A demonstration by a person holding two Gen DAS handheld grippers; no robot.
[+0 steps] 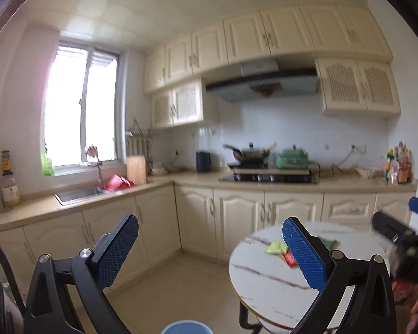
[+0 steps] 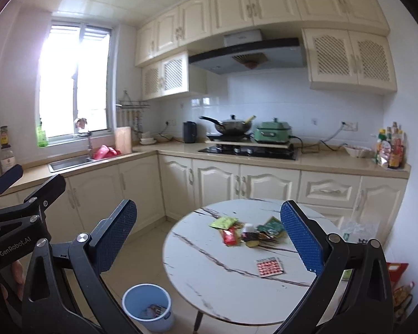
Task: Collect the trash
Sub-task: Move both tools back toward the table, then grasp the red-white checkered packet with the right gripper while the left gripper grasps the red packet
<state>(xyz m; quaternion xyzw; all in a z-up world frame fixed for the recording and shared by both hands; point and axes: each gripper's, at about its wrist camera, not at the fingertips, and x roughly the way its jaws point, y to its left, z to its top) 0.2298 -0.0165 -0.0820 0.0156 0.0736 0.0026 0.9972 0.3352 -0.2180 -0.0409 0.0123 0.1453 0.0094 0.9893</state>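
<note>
The round marble tabletop (image 2: pixel 209 253) fills the lower right of the right wrist view, its near edge cut off behind the right tongs (image 2: pixel 209 236), which stand wide and empty; in the left wrist view it is blurred and half hidden by the left tongs (image 1: pixel 211 250), likewise wide and empty. At lower left of it on the tiled floor, the blue bin (image 2: pixel 147 306) holds scraps too small to make out. The trash, a heap of wrappers (image 2: pixel 246 231) and a checkered packet (image 2: pixel 269 267), lies mid-tabletop.
</note>
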